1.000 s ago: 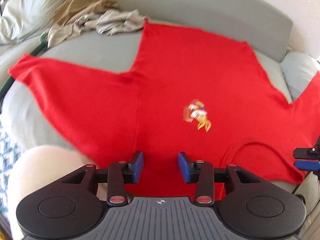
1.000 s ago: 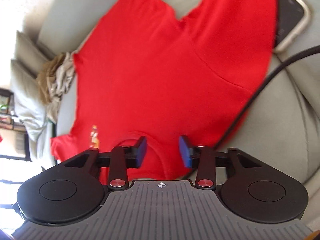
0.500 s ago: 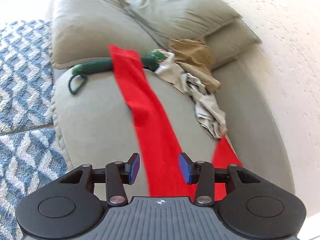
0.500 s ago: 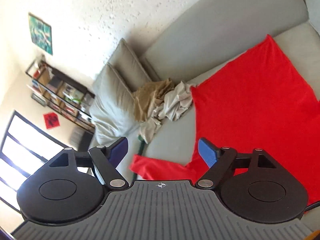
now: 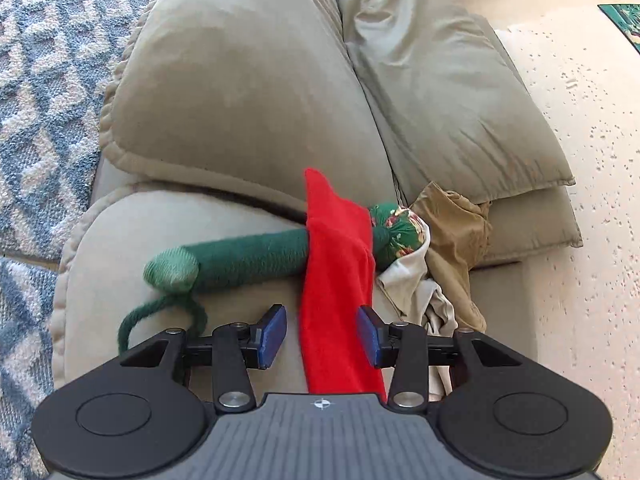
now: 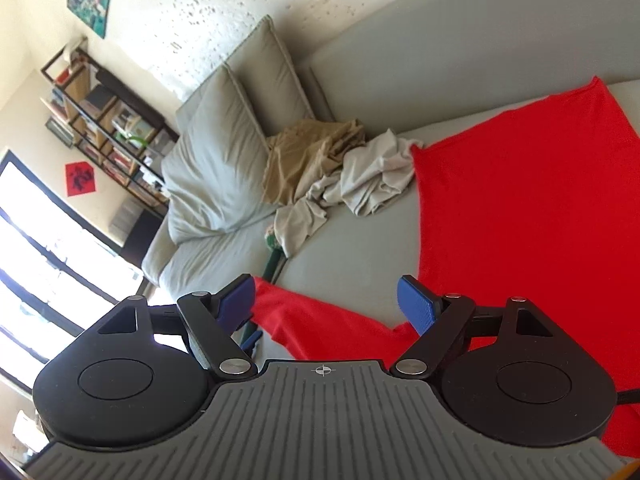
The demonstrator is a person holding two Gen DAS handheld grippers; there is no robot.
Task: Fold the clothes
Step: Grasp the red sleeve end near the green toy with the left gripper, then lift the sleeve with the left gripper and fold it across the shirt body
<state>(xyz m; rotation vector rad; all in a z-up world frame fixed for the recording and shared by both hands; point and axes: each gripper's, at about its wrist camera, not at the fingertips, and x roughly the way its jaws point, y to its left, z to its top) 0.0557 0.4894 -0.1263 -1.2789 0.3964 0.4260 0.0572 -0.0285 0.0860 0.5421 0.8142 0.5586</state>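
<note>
Red shirt [image 6: 520,208] spread flat on sofa [image 6: 360,248]; sleeve [image 5: 336,280] runs toward 12 o'clock, draped over green knitted roll [image 5: 244,258]. Left gripper [image 5: 322,336] agape, straddling sleeve, apparently aligned for pinch. Right gripper [image 6: 326,300] wide apart, holding nothing. Crumpled clothes pile [image 6: 340,168] at 12 o'clock.

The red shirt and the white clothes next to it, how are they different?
The red shirt is spread flat on the sofa; the white clothes lie crumpled in a heap. The red shirt is bright and covers a much bigger patch of the seat than the pale, bunched white clothes. Both rest on the sofa, neither yet folded.
</note>
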